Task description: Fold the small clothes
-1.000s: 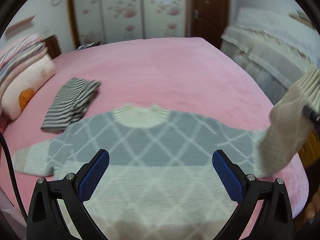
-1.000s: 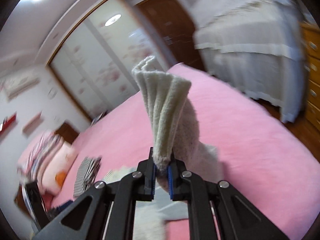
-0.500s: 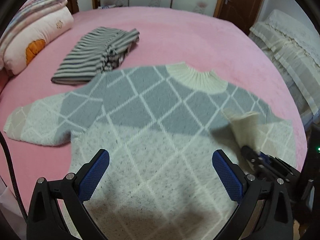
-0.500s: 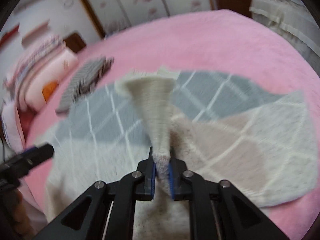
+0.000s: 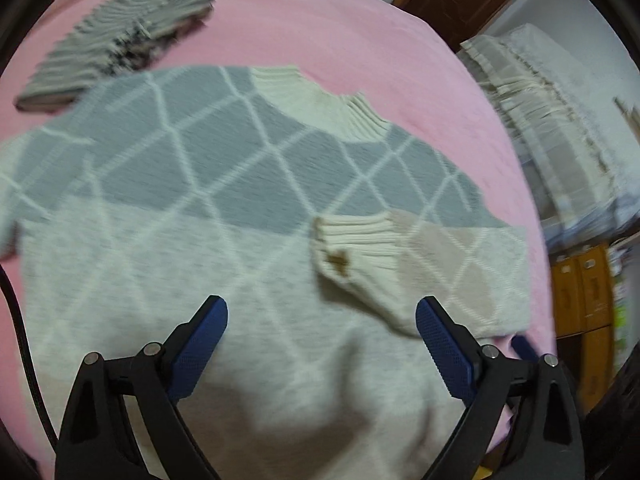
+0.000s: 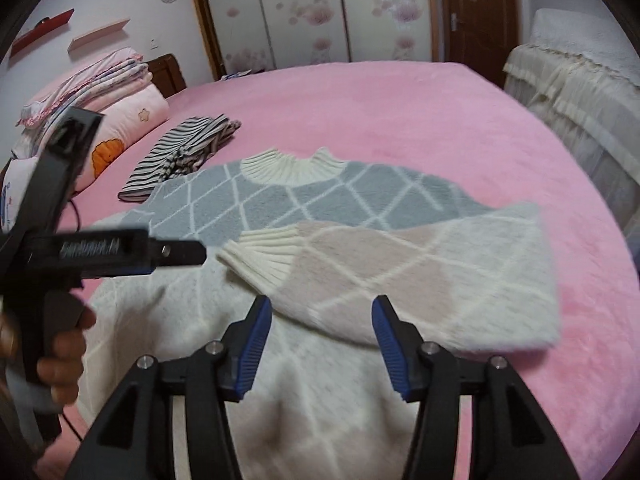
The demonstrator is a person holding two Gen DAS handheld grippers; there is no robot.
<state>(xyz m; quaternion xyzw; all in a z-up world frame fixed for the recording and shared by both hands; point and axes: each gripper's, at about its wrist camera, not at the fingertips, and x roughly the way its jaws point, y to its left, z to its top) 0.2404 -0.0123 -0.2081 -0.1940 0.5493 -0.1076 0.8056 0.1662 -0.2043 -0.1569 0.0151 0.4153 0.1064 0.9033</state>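
A grey and cream diamond-pattern sweater (image 5: 192, 184) lies flat on the pink bed (image 5: 328, 28); it also shows in the right wrist view (image 6: 288, 204). Its right sleeve (image 6: 400, 264) is folded across the body, ribbed cuff (image 5: 356, 240) lying on the chest. My left gripper (image 5: 320, 336) is open and empty above the sweater's lower part. My right gripper (image 6: 322, 340) is open and empty just in front of the folded sleeve. The left gripper's body (image 6: 80, 248) shows at the left of the right wrist view.
A folded striped garment (image 6: 180, 156) lies on the bed beyond the sweater's left shoulder. Stacked pillows and quilts (image 6: 96, 92) sit at the bed's left. A lace-covered piece of furniture (image 6: 576, 80) and a wooden cabinet (image 5: 584, 292) stand off the right side.
My right gripper carried the sleeve over the sweater's body, laid it down, opened and drew back. My left gripper stayed open and shifted its view over the sweater.
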